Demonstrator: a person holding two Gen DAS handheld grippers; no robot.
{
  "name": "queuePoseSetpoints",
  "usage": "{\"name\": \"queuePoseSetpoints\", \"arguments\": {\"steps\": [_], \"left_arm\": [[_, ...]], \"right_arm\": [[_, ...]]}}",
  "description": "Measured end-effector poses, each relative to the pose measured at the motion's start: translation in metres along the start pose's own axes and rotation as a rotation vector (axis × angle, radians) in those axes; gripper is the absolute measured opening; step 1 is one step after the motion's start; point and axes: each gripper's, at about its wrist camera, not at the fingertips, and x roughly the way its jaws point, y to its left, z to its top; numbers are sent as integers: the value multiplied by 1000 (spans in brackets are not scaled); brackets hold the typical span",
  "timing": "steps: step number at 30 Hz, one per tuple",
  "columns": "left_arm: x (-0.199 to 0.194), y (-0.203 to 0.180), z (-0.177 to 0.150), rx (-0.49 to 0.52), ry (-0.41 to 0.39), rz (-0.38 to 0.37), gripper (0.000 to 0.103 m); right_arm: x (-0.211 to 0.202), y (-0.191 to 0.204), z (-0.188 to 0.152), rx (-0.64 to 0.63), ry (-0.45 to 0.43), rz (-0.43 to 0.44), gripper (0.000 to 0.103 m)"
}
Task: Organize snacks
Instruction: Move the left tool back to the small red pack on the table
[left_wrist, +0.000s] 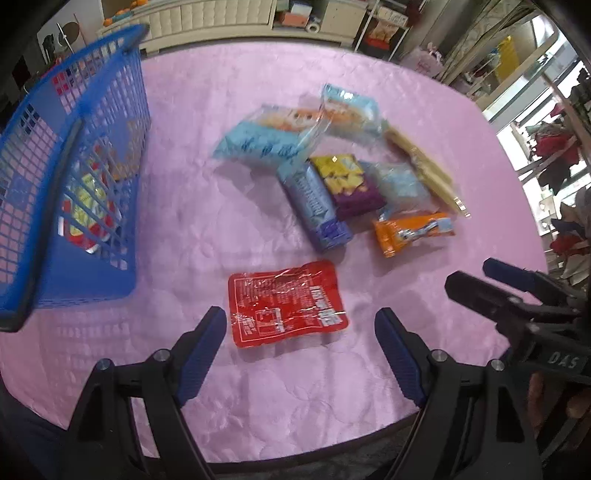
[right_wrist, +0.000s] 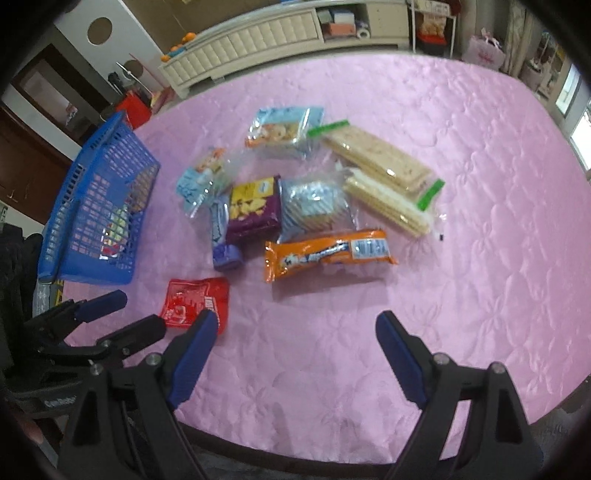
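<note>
A blue mesh basket (left_wrist: 92, 155) stands at the table's left with a few snack packs inside; it also shows in the right wrist view (right_wrist: 107, 206). A red flat packet (left_wrist: 286, 302) lies just ahead of my open, empty left gripper (left_wrist: 300, 325). A pile of snacks lies mid-table: an orange bar (right_wrist: 328, 253), a purple and yellow pack (right_wrist: 253, 208), a blue bar (left_wrist: 314, 203), light blue bags (left_wrist: 266, 138) and cracker packs (right_wrist: 373, 155). My right gripper (right_wrist: 295, 328) is open and empty, short of the orange bar. The red packet (right_wrist: 195, 301) lies at its left.
The table wears a pink quilted cloth (right_wrist: 461, 221); its near edge runs just under both grippers. My right gripper also shows in the left wrist view (left_wrist: 491, 284), my left gripper in the right wrist view (right_wrist: 122, 310). A white cabinet (right_wrist: 258, 44) stands beyond the far edge.
</note>
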Motion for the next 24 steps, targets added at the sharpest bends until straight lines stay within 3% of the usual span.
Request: {"name": "queuePoseSetpoints", "arguments": {"steps": [2, 10, 16, 19, 24], "left_arm": [[7, 2, 2, -4, 15, 8, 90], [38, 4, 14, -33, 83, -7, 90], [69, -4, 19, 4, 132, 96, 90], [78, -3, 21, -2, 130, 182, 103], [80, 2, 24, -21, 122, 186, 103]], "right_arm": [[6, 1, 2, -6, 12, -8, 90], [23, -7, 4, -1, 31, -38, 90], [31, -19, 2, 12, 49, -47, 90], [32, -23, 1, 21, 54, -43, 90], [33, -32, -2, 32, 60, -46, 90]]}}
